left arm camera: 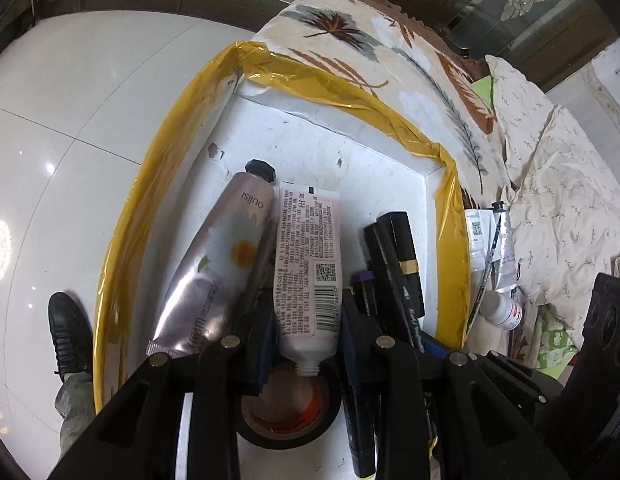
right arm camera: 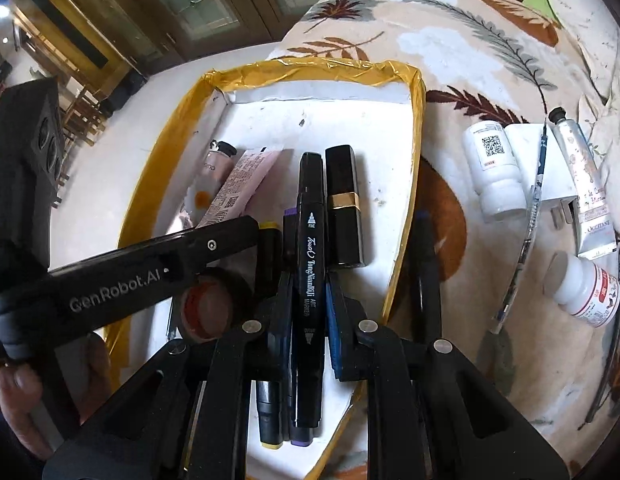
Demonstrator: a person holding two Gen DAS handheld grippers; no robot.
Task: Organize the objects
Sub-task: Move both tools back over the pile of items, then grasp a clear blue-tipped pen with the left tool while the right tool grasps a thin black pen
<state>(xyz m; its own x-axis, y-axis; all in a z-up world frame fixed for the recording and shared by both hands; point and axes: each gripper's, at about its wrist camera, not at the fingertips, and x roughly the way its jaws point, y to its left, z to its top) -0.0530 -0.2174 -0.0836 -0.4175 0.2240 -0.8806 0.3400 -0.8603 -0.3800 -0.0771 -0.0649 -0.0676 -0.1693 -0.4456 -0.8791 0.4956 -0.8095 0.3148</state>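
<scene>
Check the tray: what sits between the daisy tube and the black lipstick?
Left wrist view: the pink tube, gripped by the left gripper, then markers. Right wrist view: the black marker in the right gripper, beside the lipstick.

The white tray (left arm camera: pixel 246 128) looks like matt, scuffed foam board, and its rim is wrapped in glossy yellow plastic tape (left arm camera: pixel 341 92). The silvery daisy-print tube (left arm camera: pixel 218 264) has a shiny metallic foil skin, while the white-pink printed tube (left arm camera: pixel 308 264) is smooth plastic. The black art marker (right arm camera: pixel 308 280) is satin plastic. The leaf-pattern cloth (right arm camera: pixel 489 52) is soft and matt. The floor tiles (left arm camera: pixel 70 120) are very glossy.
</scene>
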